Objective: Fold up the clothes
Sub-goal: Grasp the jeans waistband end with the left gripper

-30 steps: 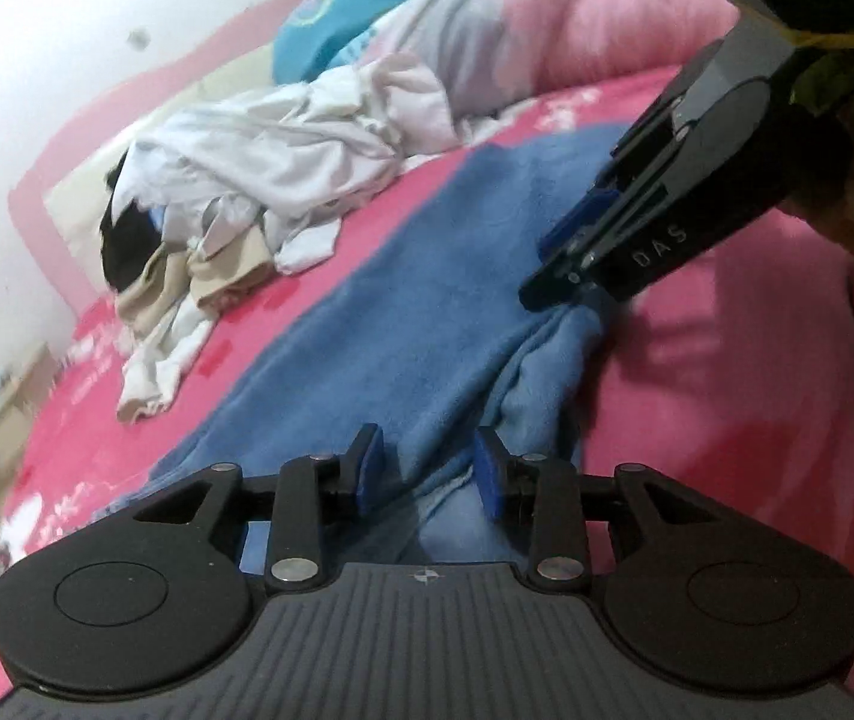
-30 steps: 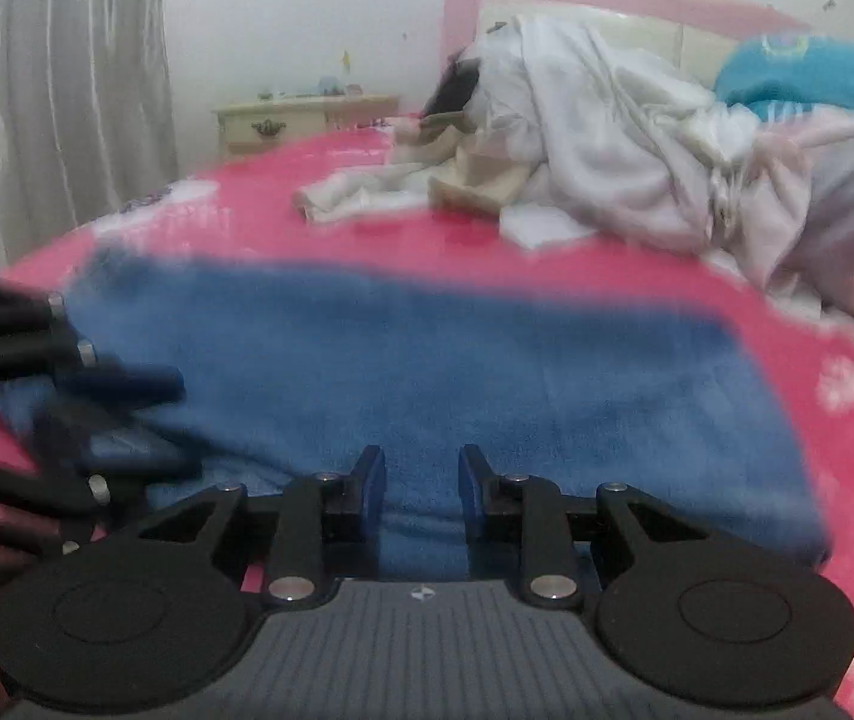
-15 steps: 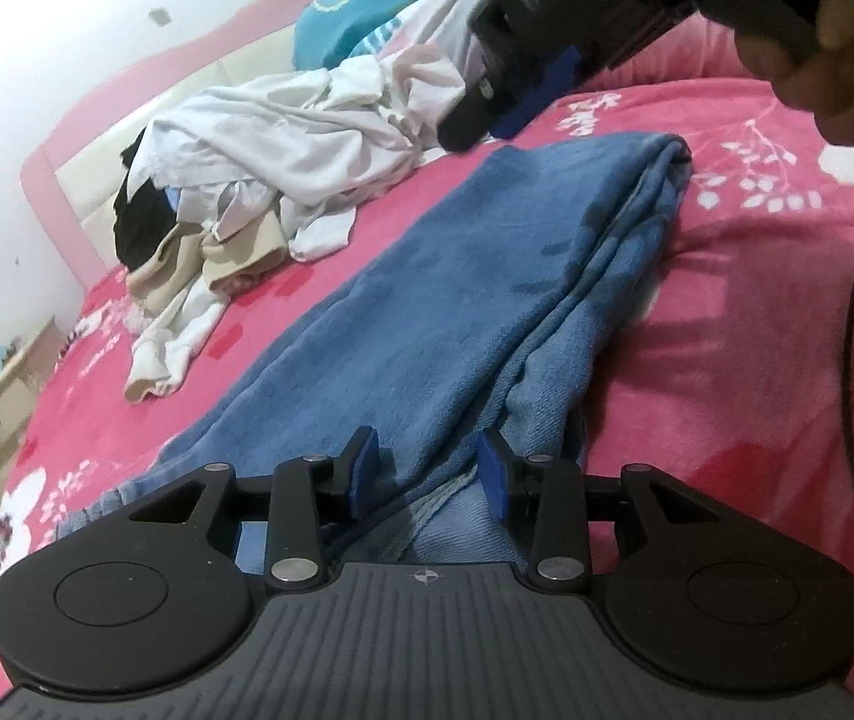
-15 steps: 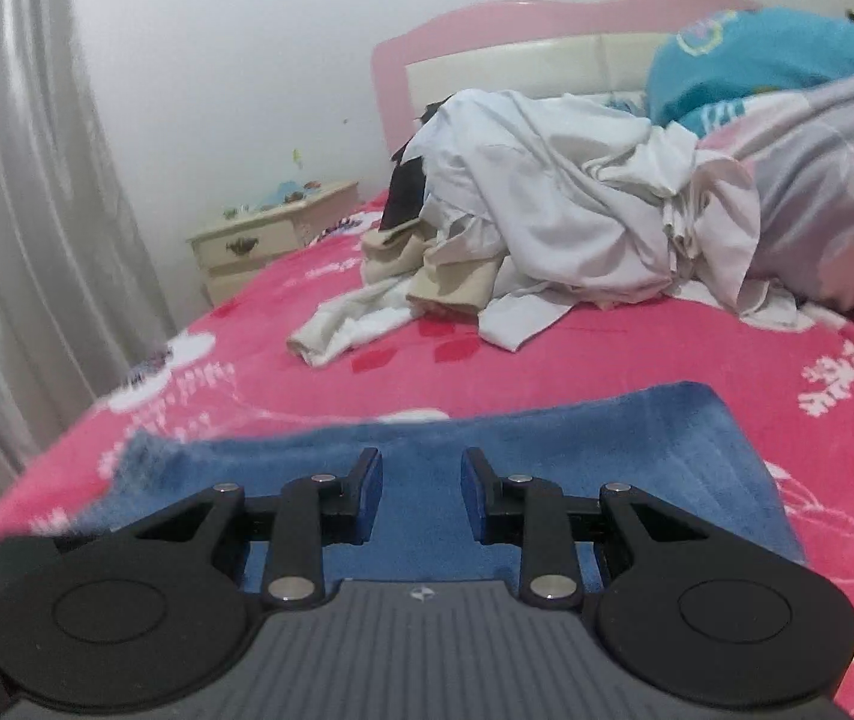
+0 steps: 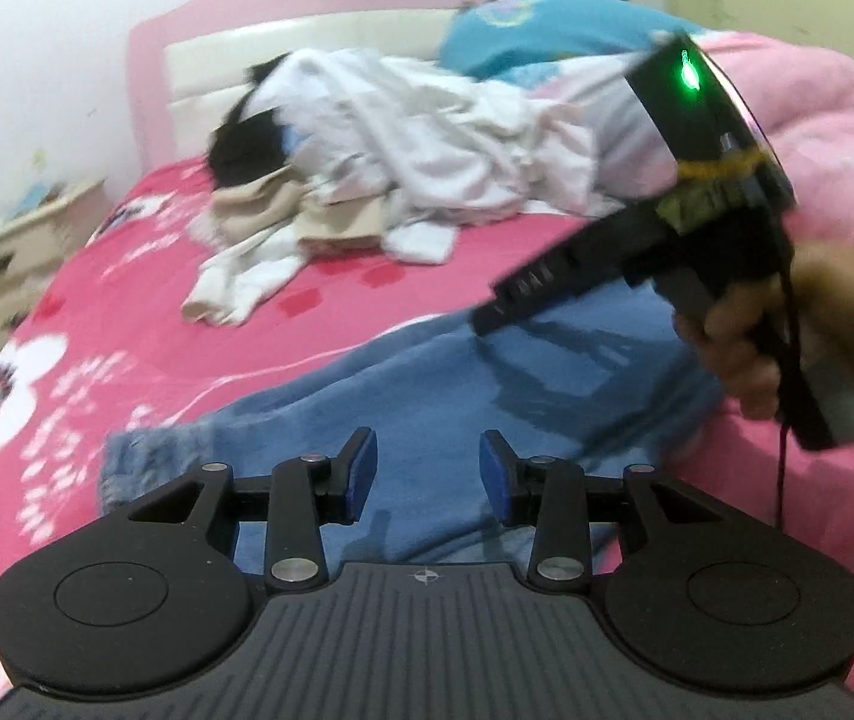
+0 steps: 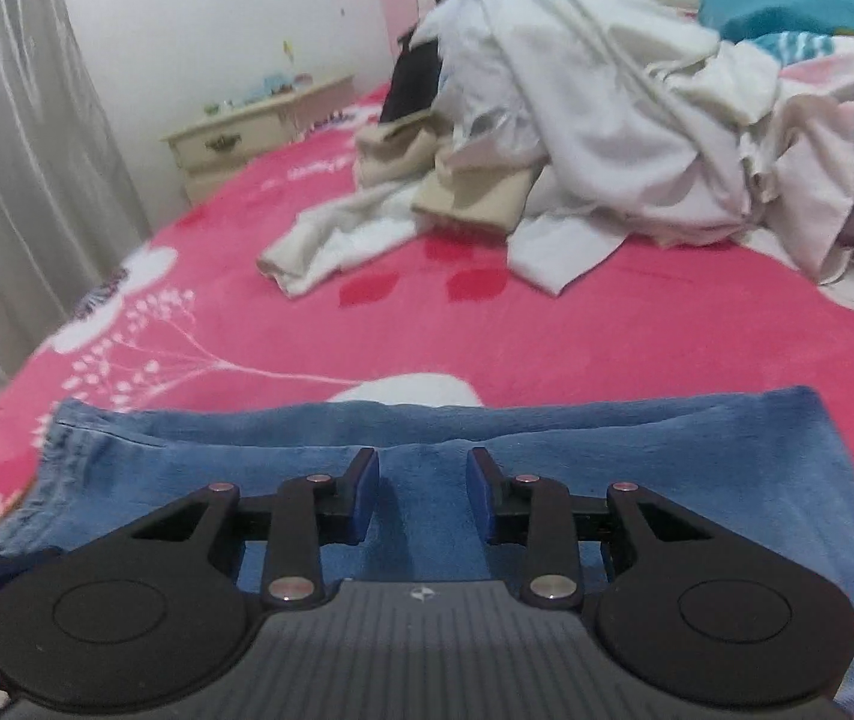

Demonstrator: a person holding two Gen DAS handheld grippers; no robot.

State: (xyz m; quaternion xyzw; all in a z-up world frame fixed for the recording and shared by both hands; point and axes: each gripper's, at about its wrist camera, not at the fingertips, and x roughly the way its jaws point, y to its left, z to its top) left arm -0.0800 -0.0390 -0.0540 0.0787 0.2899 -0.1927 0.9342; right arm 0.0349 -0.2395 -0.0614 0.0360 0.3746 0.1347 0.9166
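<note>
A blue denim garment [image 5: 547,372] lies folded lengthwise and flat on the pink bedspread [image 5: 126,324]; it also shows in the right wrist view [image 6: 637,450]. My left gripper [image 5: 427,471] is open and empty just above its near end. My right gripper [image 6: 422,489] is open and empty above the middle of the garment. In the left wrist view the right gripper's body [image 5: 667,228] hovers over the garment at right, held by a hand.
A pile of white, beige and black clothes [image 6: 577,138] lies further up the bed near the pink headboard [image 5: 150,60]. A teal pillow [image 5: 547,30] and pink quilt [image 5: 835,120] sit at right. A cream nightstand [image 6: 246,132] and grey curtain [image 6: 18,150] stand at left.
Both grippers have let go of the blue garment and lifted off it. The right gripper moved back over the garment; the left one swung to face the headboard.
</note>
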